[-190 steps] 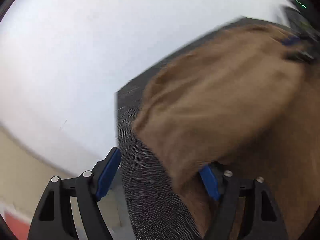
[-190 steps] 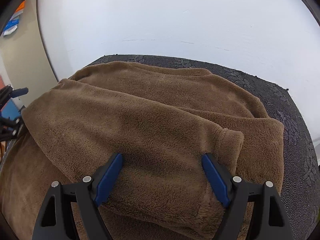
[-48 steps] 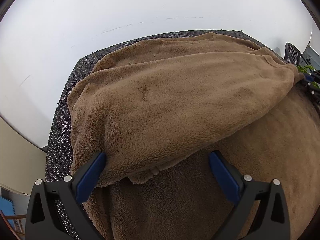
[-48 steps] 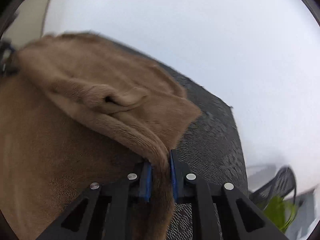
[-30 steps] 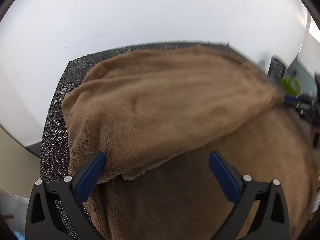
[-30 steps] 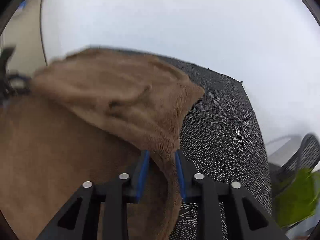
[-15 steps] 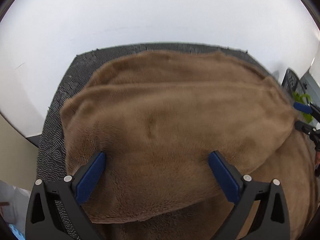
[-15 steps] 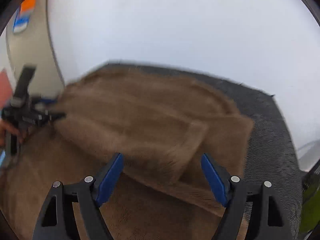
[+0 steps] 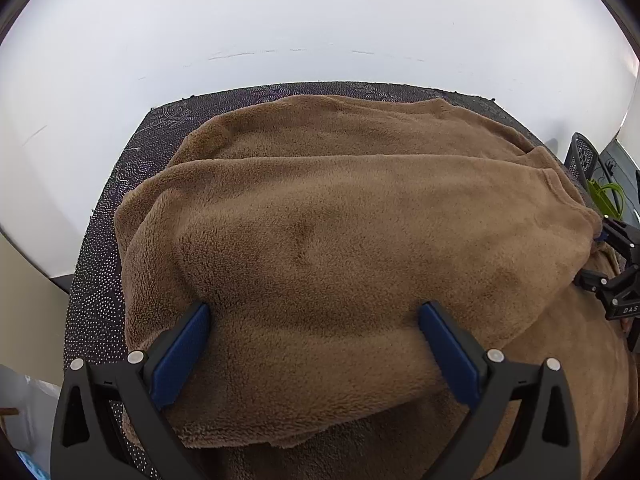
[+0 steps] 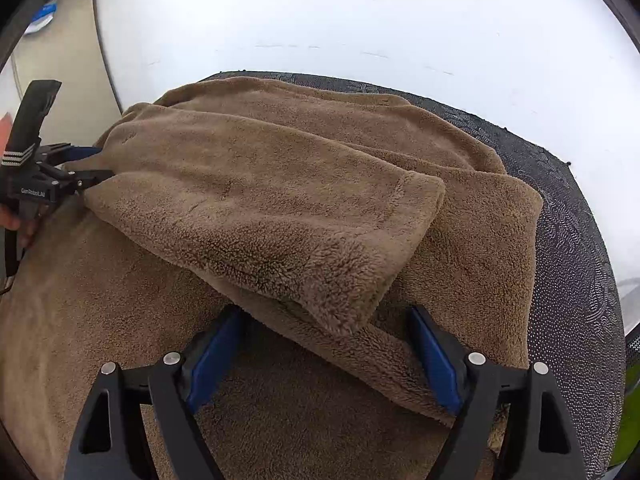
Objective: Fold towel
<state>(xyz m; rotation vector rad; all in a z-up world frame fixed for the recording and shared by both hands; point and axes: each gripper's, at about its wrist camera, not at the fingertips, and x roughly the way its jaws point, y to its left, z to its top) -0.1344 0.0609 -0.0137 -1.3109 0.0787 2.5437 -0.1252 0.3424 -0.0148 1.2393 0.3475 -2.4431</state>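
Brown towel (image 9: 340,232) is lying on the dark patterned table (image 9: 104,232), with one flap doubled over the lower layer. Left gripper (image 9: 316,344) is hovering at 6 o'clock of the flap, jaws spread wide and gripping nothing. Right gripper (image 10: 324,344) is likewise hanging released, straddling the folded corner at 6 o'clock. Assessment: one fold is appearing complete, though the top corner is sitting skewed, short of the lower edge toward 3 o'clock. Squaring the edges and at least one further fold are remaining.
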